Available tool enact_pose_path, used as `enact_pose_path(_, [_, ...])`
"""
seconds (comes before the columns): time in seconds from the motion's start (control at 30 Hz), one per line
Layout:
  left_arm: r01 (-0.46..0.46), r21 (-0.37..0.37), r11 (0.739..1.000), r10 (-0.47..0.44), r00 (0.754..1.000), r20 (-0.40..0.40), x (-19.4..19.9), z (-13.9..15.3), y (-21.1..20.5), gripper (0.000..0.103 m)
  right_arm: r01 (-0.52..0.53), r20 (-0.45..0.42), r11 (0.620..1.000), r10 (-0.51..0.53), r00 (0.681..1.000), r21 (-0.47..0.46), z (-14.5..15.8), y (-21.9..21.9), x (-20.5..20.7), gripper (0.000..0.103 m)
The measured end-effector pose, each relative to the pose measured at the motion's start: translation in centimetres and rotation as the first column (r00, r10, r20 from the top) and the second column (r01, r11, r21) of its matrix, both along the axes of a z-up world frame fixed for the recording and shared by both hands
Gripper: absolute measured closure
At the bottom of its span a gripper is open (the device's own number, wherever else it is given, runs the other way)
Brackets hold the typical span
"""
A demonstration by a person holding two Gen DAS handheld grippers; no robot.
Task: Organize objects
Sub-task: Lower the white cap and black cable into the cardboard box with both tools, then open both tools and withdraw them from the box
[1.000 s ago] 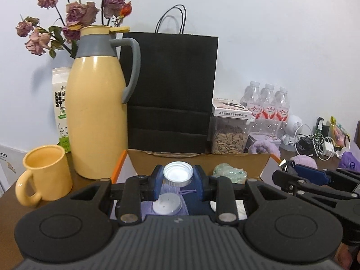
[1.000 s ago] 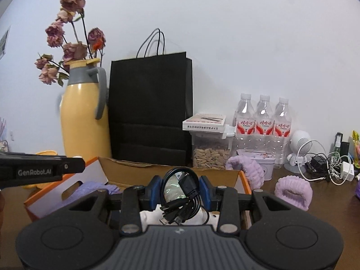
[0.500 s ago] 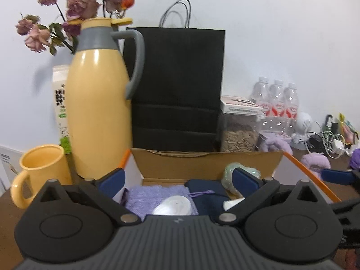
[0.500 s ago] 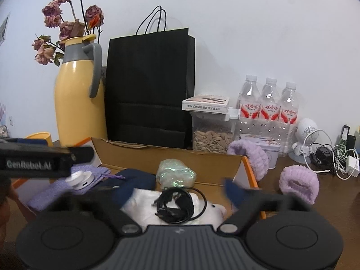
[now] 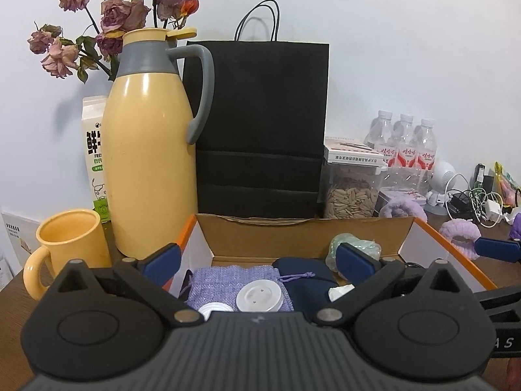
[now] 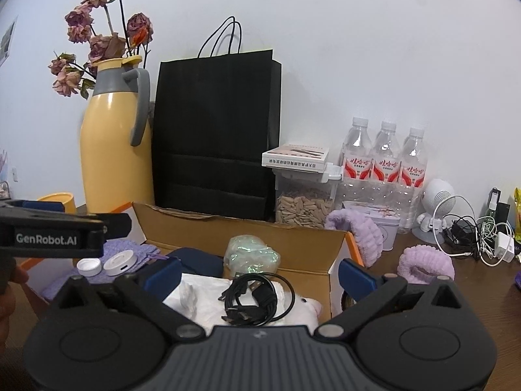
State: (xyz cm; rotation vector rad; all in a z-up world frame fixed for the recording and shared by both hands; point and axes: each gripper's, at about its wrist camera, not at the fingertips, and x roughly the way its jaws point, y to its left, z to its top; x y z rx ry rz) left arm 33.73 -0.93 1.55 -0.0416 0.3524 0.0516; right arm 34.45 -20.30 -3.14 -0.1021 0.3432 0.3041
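Note:
An open cardboard box (image 5: pixel 302 233) with orange edges stands before me. My left gripper (image 5: pixel 259 257) is open and empty above its left part. Below it lie a small white cap (image 5: pixel 215 309) and a round white disc (image 5: pixel 259 297) on a purple knit pouch (image 5: pixel 228 277). My right gripper (image 6: pixel 259 268) is open and empty above the box's right part (image 6: pixel 247 233). Below it a coiled black cable (image 6: pixel 254 295) lies on a white plush toy (image 6: pixel 208 299). A green shiny bundle (image 6: pixel 252 255) and a navy pouch (image 5: pixel 306 275) also lie in the box.
A yellow thermos (image 5: pixel 148 143), yellow mug (image 5: pixel 68 244), milk carton (image 5: pixel 96 150) and black paper bag (image 5: pixel 260 123) stand behind the box. To the right are a seed jar (image 6: pixel 302 195), water bottles (image 6: pixel 387 159), purple headbands (image 6: pixel 426 264), and a tangle of chargers (image 6: pixel 478 234).
My left gripper opened and let the white cap drop onto the purple pouch. My right gripper opened and let the black cable drop onto the white plush toy. Both pulled back slightly.

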Motion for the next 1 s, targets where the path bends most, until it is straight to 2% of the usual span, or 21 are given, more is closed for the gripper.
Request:
enact_pose_path(0.4, [0.002,-0.007,1.000,-0.002,0.999,0.041,-3.3,0.4,0.5,0.000,0.005,0.044,1.000,-0.004,0.999,-0.023,0.5,-1.0,-2.9,0.000])
enact_pose_path(0.8, [0.031,0.017,0.999,-0.031,0.999,0.011,-7.7,-1.0,0.6,0.000,0.009,0.065,0.999,-0.005,0.998,-0.050,0.0,-2.1,-7.7,0.000])
enact_pose_path(1.0, [0.043,0.019,0.999,-0.043,0.999,0.002,-9.9,-1.6,0.4,0.000,0.016,0.046,0.999,-0.014,0.999,-0.047,-0.6,-2.6,-9.7,0.000])
